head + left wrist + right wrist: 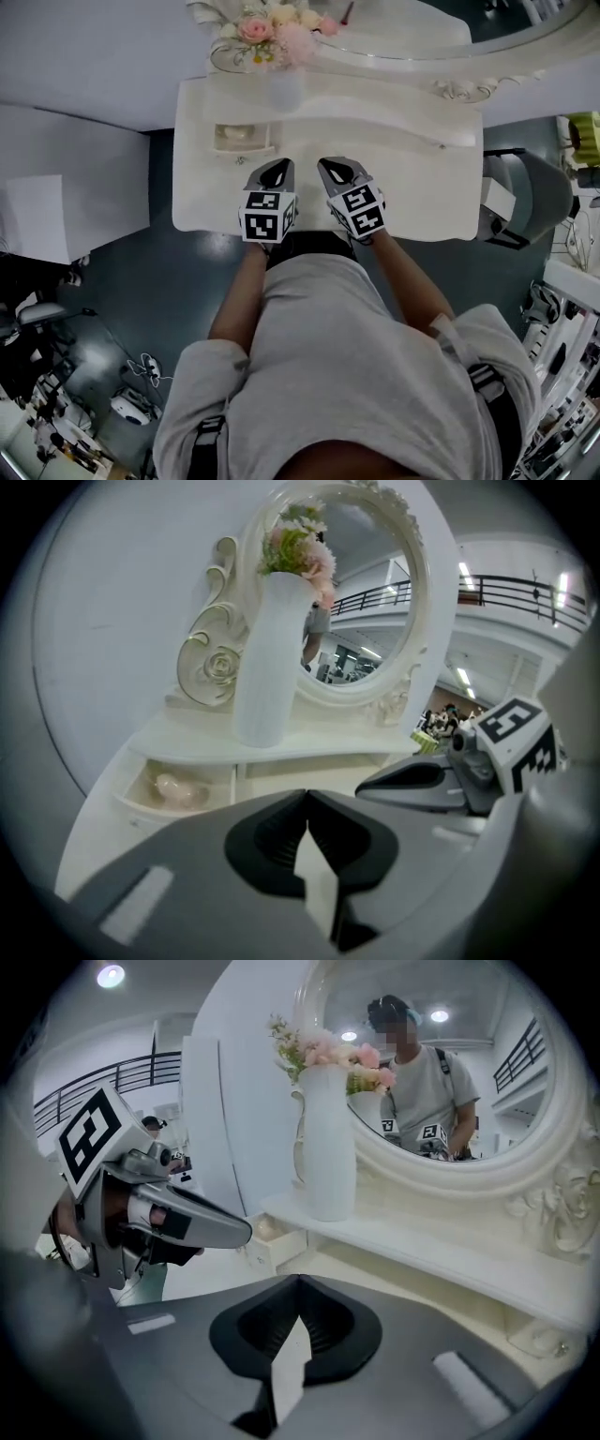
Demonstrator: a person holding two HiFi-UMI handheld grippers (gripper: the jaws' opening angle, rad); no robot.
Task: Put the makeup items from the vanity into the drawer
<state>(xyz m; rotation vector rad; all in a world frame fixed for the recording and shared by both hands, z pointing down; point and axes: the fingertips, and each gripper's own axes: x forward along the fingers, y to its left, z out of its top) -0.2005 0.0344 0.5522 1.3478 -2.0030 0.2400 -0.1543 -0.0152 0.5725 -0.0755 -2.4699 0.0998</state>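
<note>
Head view, from the left: dark floor (159,272) borders the vanity (422,187), whose one small drawer (246,137) stands pulled open at the left under the raised shelf. One pale pink makeup item (178,789) lies inside it. One white vase (267,658) of flowers stands on the shelf just right of the drawer, before one oval mirror (422,28). Two grippers hang side by side over the vanity's front edge. The left gripper (275,172) has its jaws pressed together on nothing, and so does the right gripper (339,172) beside it. Right of them the tabletop runs open to its curved right edge, with a grey chair (530,197) just beyond.
</note>
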